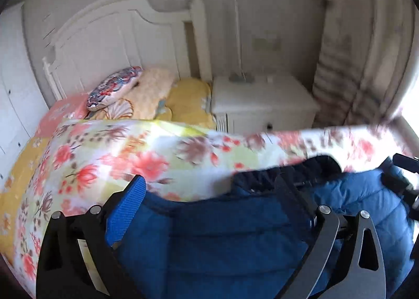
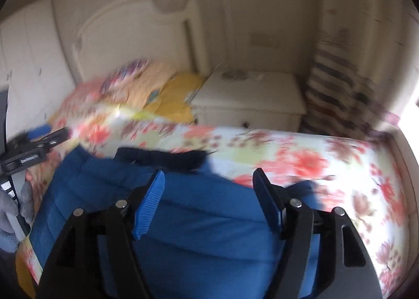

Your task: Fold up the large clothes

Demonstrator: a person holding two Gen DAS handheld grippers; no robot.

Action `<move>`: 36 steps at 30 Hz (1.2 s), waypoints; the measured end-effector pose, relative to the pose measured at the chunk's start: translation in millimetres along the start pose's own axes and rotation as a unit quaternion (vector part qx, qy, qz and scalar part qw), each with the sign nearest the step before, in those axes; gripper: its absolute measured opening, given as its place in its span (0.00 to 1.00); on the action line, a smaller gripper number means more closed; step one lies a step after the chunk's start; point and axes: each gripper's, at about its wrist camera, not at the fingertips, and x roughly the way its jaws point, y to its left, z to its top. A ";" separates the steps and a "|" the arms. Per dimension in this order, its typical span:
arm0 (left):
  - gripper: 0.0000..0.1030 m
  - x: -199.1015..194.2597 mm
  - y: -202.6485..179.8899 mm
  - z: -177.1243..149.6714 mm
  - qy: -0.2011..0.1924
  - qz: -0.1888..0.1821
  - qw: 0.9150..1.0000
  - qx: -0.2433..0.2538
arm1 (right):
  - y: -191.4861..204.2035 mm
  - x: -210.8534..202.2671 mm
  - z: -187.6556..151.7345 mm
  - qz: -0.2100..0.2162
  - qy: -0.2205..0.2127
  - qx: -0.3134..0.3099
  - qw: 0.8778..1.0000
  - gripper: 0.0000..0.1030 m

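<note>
A blue quilted jacket (image 1: 222, 233) with a dark navy collar (image 1: 285, 170) lies on the floral bedspread (image 1: 117, 157). My left gripper (image 1: 212, 191) is open, its jaws wide apart over the jacket; the right finger is partly hidden by the fabric. In the right wrist view my right gripper (image 2: 212, 189) is open too, above the jacket (image 2: 209, 233) just short of the collar (image 2: 162, 155). The left gripper shows at the left edge of the right wrist view (image 2: 39, 142), held by a gloved hand. The right gripper shows at the right edge of the left wrist view (image 1: 400, 176).
A white headboard (image 1: 117, 37) and pillows (image 1: 115, 87) stand at the far end of the bed. A white nightstand (image 1: 262, 100) is beside the bed, with a patterned curtain (image 1: 340, 76) to its right. White wardrobe doors (image 1: 13, 89) line the left.
</note>
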 end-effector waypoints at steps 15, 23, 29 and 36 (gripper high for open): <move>0.96 88.5 -46.5 -47.9 0.071 0.025 0.997 0.032 | 51.7 102.8 -26.7 -0.047 0.086 -0.073 0.993 0.67; 0.96 88.3 -51.7 -47.8 0.061 0.047 0.996 0.045 | 57.8 108.0 -28.5 -0.070 0.080 -0.085 0.991 0.68; 0.96 81.6 -30.7 -43.9 0.062 0.030 0.998 0.012 | 54.8 104.5 -28.4 -0.068 0.073 -0.082 0.992 0.69; 0.96 66.5 44.9 -54.3 0.065 0.017 0.995 -0.071 | 5.6 67.6 -19.7 -0.091 0.044 -0.027 0.994 0.68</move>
